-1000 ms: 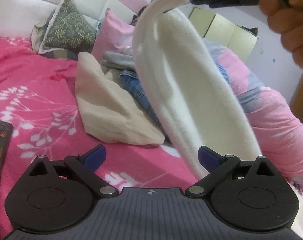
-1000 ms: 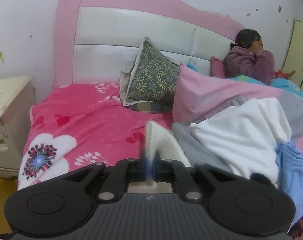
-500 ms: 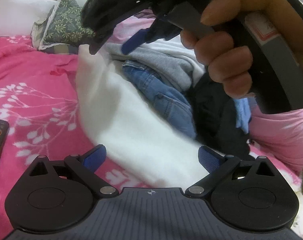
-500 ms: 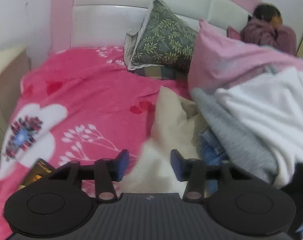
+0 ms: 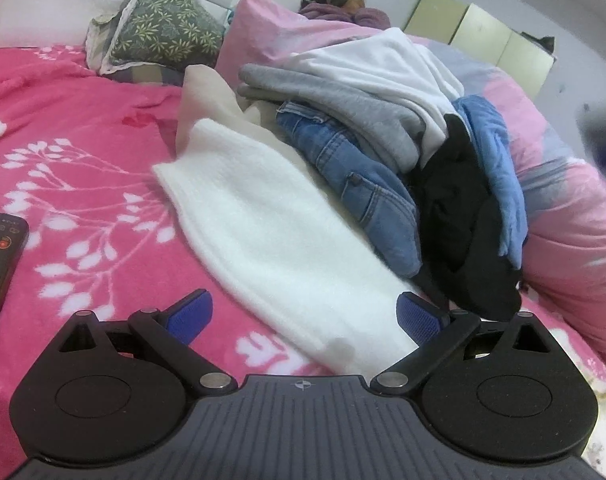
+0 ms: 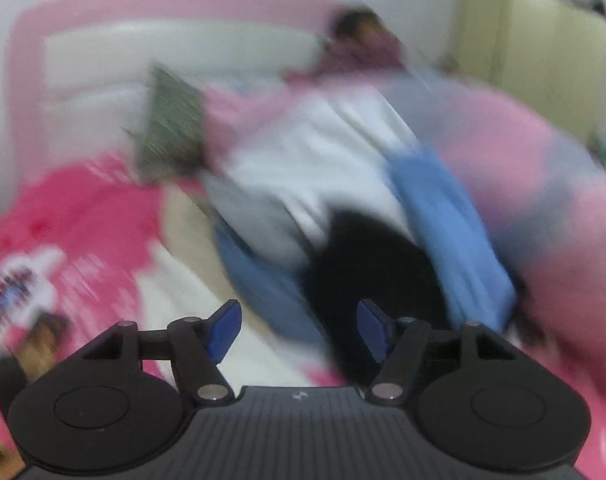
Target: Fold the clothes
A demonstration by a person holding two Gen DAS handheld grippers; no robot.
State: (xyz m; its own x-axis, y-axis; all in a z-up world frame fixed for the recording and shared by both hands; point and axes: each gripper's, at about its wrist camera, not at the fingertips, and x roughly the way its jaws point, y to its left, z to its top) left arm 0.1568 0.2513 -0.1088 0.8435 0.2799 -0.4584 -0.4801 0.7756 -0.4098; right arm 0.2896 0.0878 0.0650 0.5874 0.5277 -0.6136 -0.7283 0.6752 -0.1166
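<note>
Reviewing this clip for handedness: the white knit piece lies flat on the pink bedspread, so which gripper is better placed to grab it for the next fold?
Left, probably. The left gripper is open with the white knit piece lying between its fingers. The right gripper is open too, but faces the black garment, its view motion-blurred.

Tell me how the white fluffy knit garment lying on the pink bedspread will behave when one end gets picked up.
The white fluffy knit garment lies limp, following the pink bedspread, so it will probably droop and fold. It looks thick but airy, likely light. Its fuzzy surface should grip well in a claw.
</note>
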